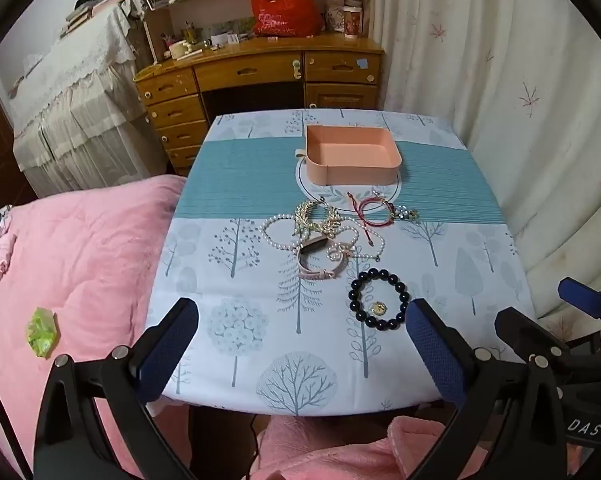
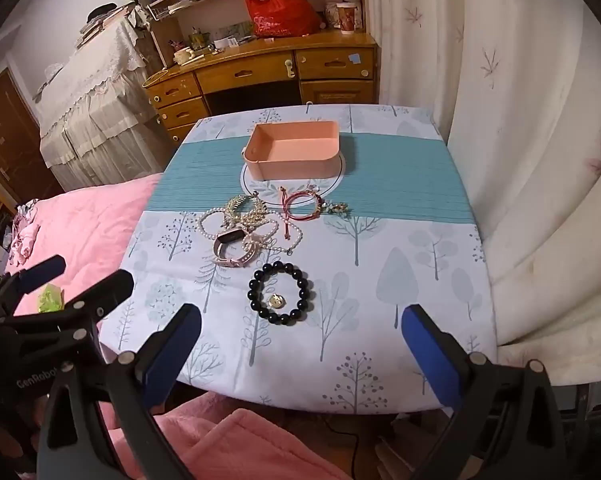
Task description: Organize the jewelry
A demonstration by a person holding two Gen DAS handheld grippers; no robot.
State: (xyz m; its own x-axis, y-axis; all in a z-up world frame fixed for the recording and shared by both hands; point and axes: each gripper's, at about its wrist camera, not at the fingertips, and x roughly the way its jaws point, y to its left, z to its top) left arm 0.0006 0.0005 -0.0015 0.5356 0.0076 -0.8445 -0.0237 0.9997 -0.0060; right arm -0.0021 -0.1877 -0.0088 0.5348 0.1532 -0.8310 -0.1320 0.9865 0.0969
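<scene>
We cannot untangle the pile of pearl strands and gold chain at the middle of the table; they overlap each other and a pink watch, so where one piece ends and the next begins is hard to tell. The red cord bracelets lie just beside that pile, near the front wall of the pink tray, whose inside shows nothing in it. A small gold charm sits inside the ring of the black bead bracelet, too small to read. Our left gripper hangs over the near edge of the table with its jaws spread wide, holding and touching nothing. Our right gripper is likewise wide open and empty, with the black bead bracelet on the cloth ahead of it, between the lines of its fingers.
</scene>
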